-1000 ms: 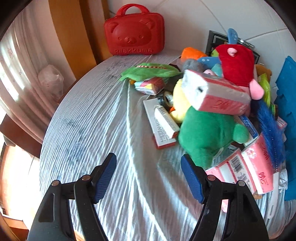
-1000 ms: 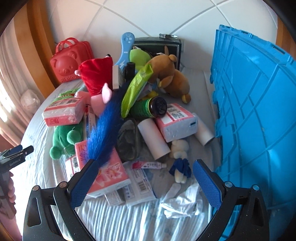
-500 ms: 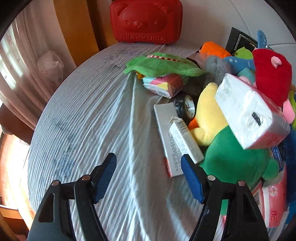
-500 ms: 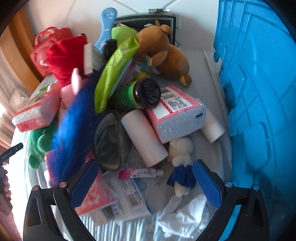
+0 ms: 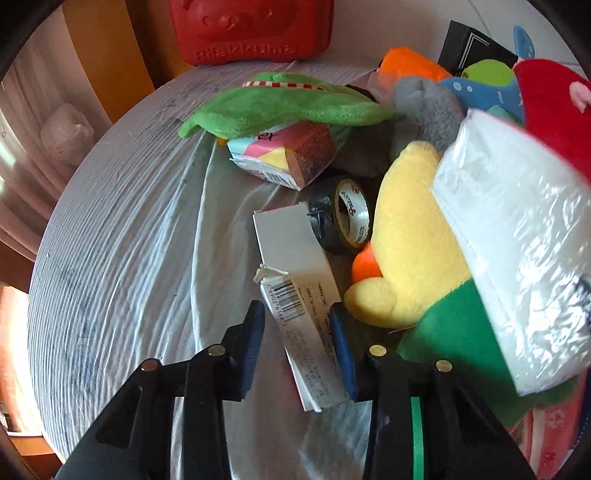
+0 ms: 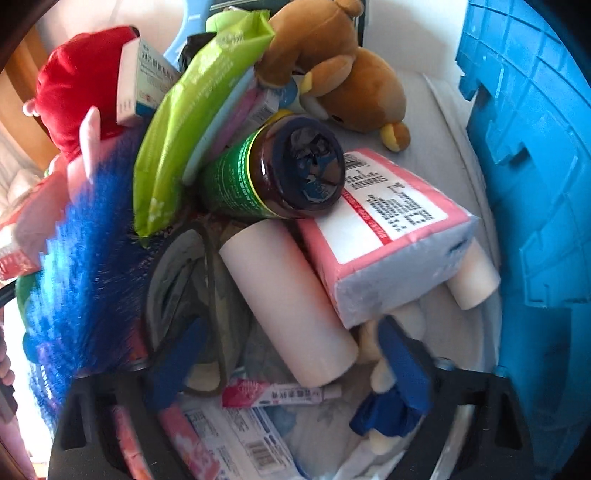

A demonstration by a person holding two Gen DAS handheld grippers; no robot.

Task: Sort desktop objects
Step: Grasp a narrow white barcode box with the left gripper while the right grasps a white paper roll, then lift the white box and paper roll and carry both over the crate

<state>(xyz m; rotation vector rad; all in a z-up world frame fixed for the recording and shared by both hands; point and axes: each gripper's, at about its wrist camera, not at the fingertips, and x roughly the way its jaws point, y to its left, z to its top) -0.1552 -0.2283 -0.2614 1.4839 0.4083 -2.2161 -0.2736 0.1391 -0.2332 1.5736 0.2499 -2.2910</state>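
Two views split the cluttered surface [image 5: 122, 258] between them. Its left half lies bare, a wrinkled pale cloth running out to a rounded edge, with a red case [image 5: 255, 29] at the far rim; that side offers the only free room. Its right half is crowded, and a blue crate [image 6: 535, 184] walls off the far right.

Only the left wrist view shows the white box [image 5: 299, 280] with a smaller barcoded box [image 5: 310, 332] lying on it, a roll of tape [image 5: 351, 214], a yellow and green plush toy [image 5: 413, 251] and a flat green plush [image 5: 280, 103]. Only the right wrist view shows the paper roll [image 6: 291, 302], a dark jar [image 6: 280, 170], a pink tissue pack [image 6: 388, 229], a brown bear [image 6: 343, 81] and a blue duster [image 6: 88, 258].

Left gripper [image 5: 297, 328]: its jaws have just been closing and straddle the barcoded box, the right pad at its edge, the left pad apart from it, so not yet pinching. Right gripper [image 6: 295, 354]: its jaws have just been narrowing yet stand spread, the near end of the paper roll between them, untouched.
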